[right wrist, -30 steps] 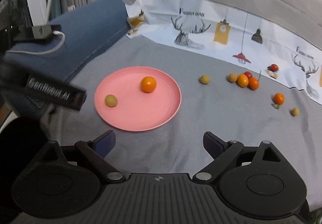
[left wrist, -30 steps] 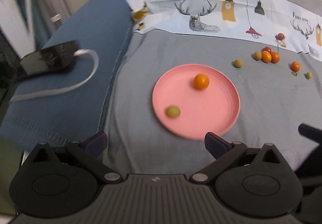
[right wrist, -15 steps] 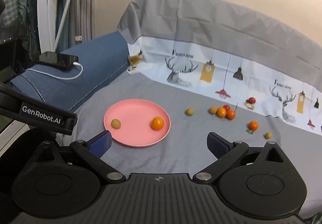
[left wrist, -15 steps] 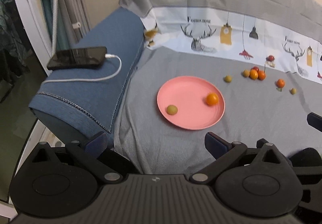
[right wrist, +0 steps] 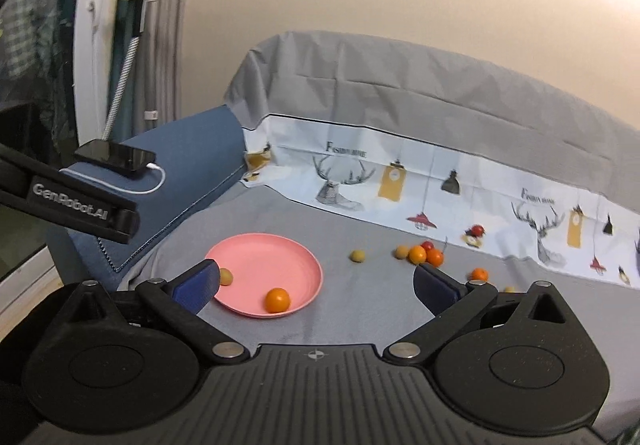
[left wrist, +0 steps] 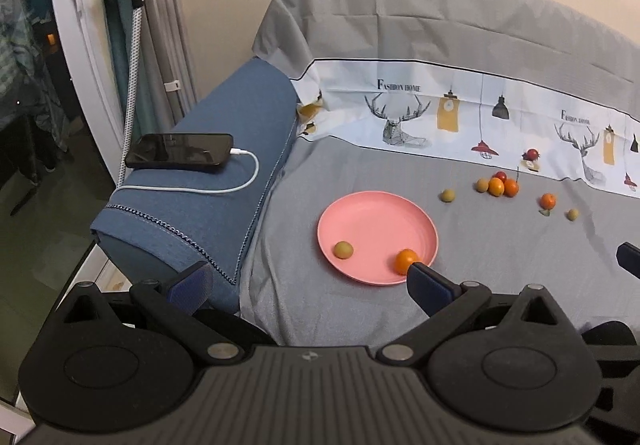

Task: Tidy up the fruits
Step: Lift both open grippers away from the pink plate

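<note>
Far left, a phone [left wrist: 180, 151] charges on the blue armrest [left wrist: 224, 181], apart from the job. My left gripper [left wrist: 302, 279] is spread wide and holds nothing; so is my right gripper [right wrist: 320, 283]. Both hang above the grey sheet [left wrist: 500, 245], near its front edge. The pink plate [left wrist: 372, 221] carries two fruits — a yellow-green one [left wrist: 343, 249] and an orange one [left wrist: 405, 260] at its near rim. Rightward, the rest lie loose on the sheet: a lone yellowish fruit [left wrist: 447, 195], a touching cluster [left wrist: 498, 185], then an orange fruit [left wrist: 547, 200] and a small yellow one [left wrist: 573, 214]. I judge the sorting barely begun — most fruit is not yet on the plate.
</note>
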